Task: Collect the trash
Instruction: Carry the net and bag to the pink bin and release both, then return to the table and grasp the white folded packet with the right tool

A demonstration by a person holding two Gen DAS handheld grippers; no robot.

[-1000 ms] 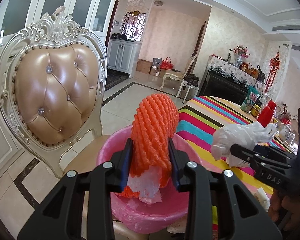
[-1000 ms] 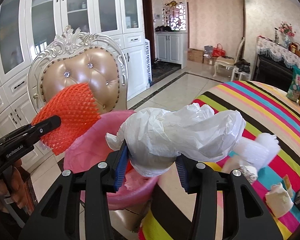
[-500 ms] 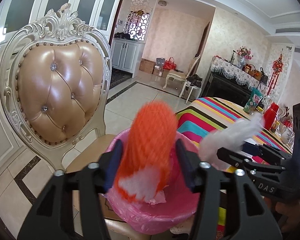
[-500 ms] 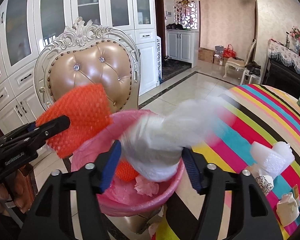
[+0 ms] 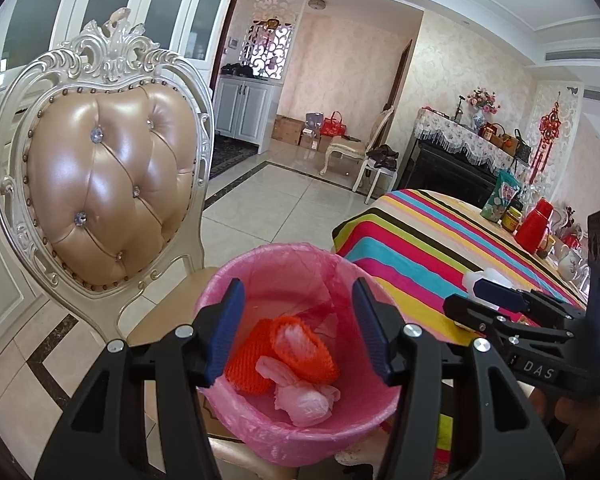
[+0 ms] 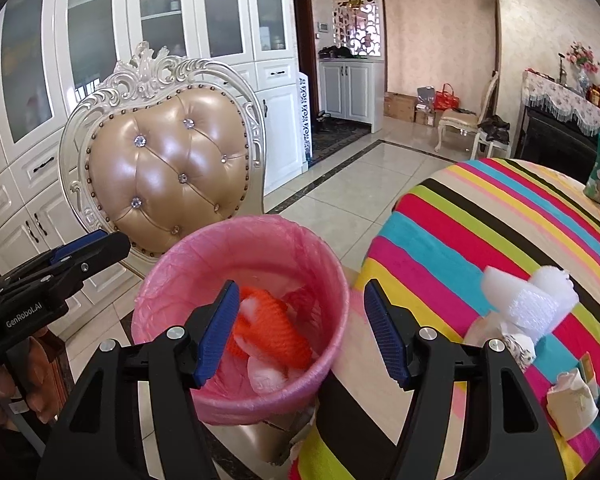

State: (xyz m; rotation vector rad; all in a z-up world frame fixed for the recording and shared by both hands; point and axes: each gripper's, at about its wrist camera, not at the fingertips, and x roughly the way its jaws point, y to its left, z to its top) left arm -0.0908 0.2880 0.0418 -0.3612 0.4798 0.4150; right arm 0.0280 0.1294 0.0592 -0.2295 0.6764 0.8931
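Taking the pink-lined bin [image 5: 300, 360] as the landmark and reading from its left across to its right: behind and to the left of the bin, a cream chair with a tufted tan back [image 5: 104, 184] is standing, and the bin appears to be sitting on that chair's seat. The left gripper [image 5: 298, 330] is hovering over the bin's mouth, its blue-padded fingers [image 5: 226, 332] having just been opening and now standing apart with nothing between them. Inside the bin, the orange foam net [image 5: 288, 354] and a crumpled whitish bag [image 5: 304, 400] are lying loose on the liner. The right gripper [image 6: 300, 336] is hanging over the bin's right rim, its fingers [image 6: 384, 340] likewise having just been opening and now spread and empty. So the drop step looks finished for both hands. To the right of the bin, on the striped desk [image 6: 480, 220], more trash is waiting: white foam pieces [image 6: 528, 300] and crumpled paper scraps [image 6: 572, 400] just beyond them. The next move probably calls for swinging a gripper rightward from the bin, lowering open fingers around the foam and closing gently, since it looks light and squashy. Readable writing: "GenRobot.AI" is showing on the left gripper's side in the right wrist view, and "DAS" on the right gripper's side in the left wrist view.
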